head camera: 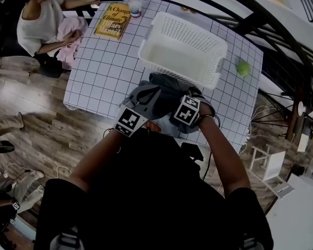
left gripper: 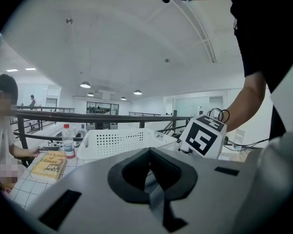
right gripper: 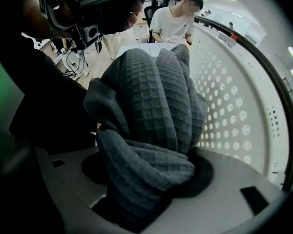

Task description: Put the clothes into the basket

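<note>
Right claw (right gripper: 147, 186) grips the grey garment (right gripper: 151, 101) beside the basket (right gripper: 237, 111) — left claw (left gripper: 149, 172) clenched.

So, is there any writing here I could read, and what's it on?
"A Change of Climate": cover of the yellow book.
Lines below that title: too blurred to read.
Bottle label: too small to read.
Marker cubes: patterns only, no words.

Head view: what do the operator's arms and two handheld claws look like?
Black short sleeves, bare forearms, black bands on the right wrist. The left claw and right claw are pale grey with black-lined mouths, each carrying a white cube with black square markers.
</note>
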